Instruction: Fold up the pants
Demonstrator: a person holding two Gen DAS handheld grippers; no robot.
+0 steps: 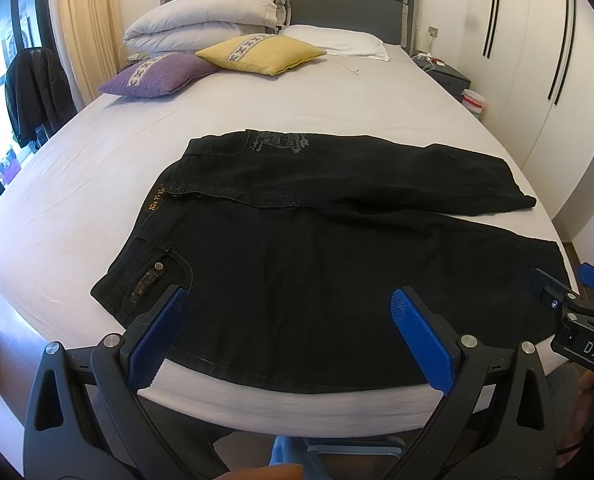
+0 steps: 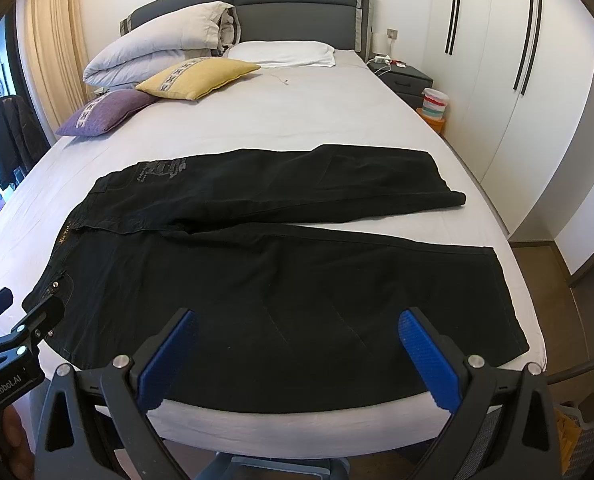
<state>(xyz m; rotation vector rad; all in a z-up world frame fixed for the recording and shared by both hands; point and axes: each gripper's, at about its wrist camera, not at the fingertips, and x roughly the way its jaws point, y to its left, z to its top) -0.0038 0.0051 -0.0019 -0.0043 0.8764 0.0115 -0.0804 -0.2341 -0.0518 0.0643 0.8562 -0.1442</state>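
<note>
You are holding both grippers, left gripper (image 1: 289, 316) and right gripper (image 2: 297, 340), wide open above the flat black pants (image 1: 317, 248). Nothing is folded yet, so next you probably need to grab the near leg.

Black pants (image 1: 317, 280), flat on bed, legs spread

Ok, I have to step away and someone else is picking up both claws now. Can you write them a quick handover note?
Left claw: open, empty, hovering over the near edge of the bed, by the waist end.
Right claw: open, empty, hovering over the near leg, toward the hem.
Black jeans: spread flat across the foot of the bed, waistband to the left, legs to the right and splayed apart.
Done: jeans laid out.
Left: all folding; probably bring one leg onto the other first, then fold lengthwise.
</note>
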